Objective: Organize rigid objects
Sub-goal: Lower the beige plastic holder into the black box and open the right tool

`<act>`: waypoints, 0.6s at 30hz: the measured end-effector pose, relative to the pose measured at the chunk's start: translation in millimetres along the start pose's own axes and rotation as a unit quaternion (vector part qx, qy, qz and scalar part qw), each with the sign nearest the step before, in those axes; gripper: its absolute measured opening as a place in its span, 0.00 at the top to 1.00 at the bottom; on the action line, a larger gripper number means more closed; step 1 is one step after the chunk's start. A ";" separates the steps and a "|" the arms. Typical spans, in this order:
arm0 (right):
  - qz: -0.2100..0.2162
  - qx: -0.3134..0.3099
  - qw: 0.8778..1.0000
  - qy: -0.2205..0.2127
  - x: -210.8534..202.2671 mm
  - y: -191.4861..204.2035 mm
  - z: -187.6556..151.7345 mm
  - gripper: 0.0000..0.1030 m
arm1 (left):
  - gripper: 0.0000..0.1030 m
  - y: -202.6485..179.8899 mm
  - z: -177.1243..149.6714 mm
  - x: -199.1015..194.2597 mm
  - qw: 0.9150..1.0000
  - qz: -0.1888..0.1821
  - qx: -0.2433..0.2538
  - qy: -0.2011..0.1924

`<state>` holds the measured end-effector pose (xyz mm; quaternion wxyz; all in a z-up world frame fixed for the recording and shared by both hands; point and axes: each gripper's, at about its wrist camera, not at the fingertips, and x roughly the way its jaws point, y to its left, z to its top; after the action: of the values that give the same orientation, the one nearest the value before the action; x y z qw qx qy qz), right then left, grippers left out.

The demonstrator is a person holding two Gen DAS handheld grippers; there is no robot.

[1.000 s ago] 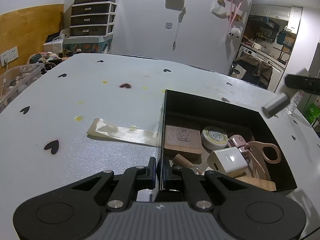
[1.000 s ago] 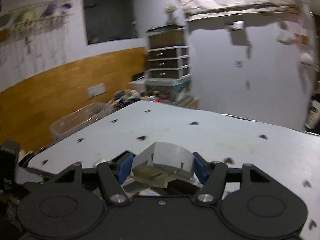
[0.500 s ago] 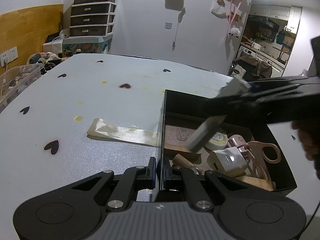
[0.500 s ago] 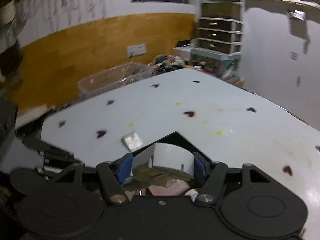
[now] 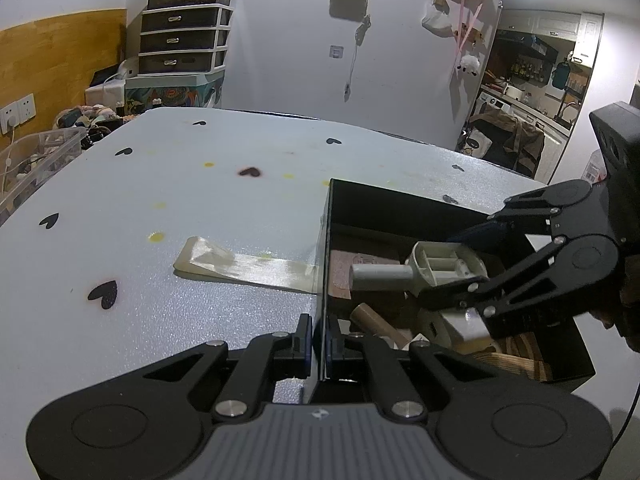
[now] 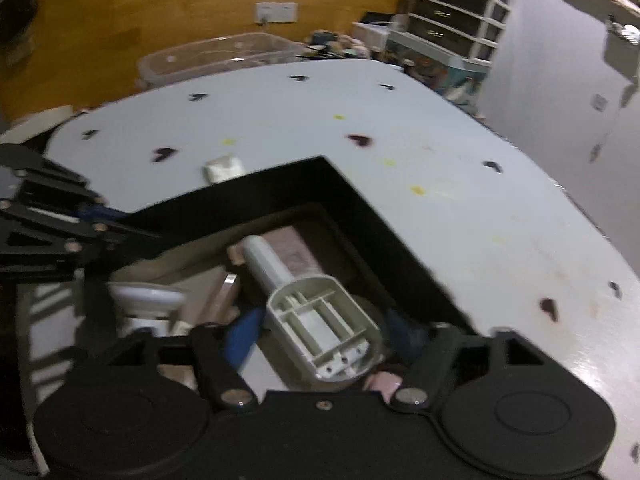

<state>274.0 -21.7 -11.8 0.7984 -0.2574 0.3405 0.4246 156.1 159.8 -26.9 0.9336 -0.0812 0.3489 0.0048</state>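
Far left on the tabletop, a flattened strip of clear tape is seen, its near end running up to the wall of the black box. That wall is pinched by the left hand-held gripper, jaws pressed together on it, so the box looks steadied. Further right, the grey plastic part is gripped by the right hand-held gripper at its ribbed head, and it's held just above the stuff in the box. Its long axis is pointed away from that gripper, stem toward the box's left wall. Underneath, a pinkish pad, a cardboard tube and a white block are packed in, so free floor is probably tight for the drop. Blur on the right wrist view, so contact can't be judged.
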 end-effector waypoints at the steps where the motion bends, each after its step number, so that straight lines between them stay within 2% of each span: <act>1: -0.013 -0.001 1.000 -0.002 -0.7 -0.6 -0.7 0.12 | 0.94 0.0 0.0 0.0 1.000 0.000 0.000 0.000; 7: -0.010 0.012 1.000 -0.004 -7.3 -5.3 -6.8 0.12 | 0.94 -0.1 -0.1 0.0 1.000 0.000 0.000 0.000; 12: -0.002 0.072 0.997 -0.026 -27.7 -14.2 -9.3 0.10 | 0.94 -0.3 -0.1 0.2 1.000 0.001 0.001 0.001; 18: -0.013 0.151 0.987 -0.057 -64.5 -20.2 -14.9 0.06 | 0.94 -1.2 0.0 0.4 1.000 0.005 0.003 0.003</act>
<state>260.2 -74.8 30.4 0.8517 -0.1133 0.3514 0.3719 156.5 158.6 -27.0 0.9327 -0.0770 0.3522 0.0087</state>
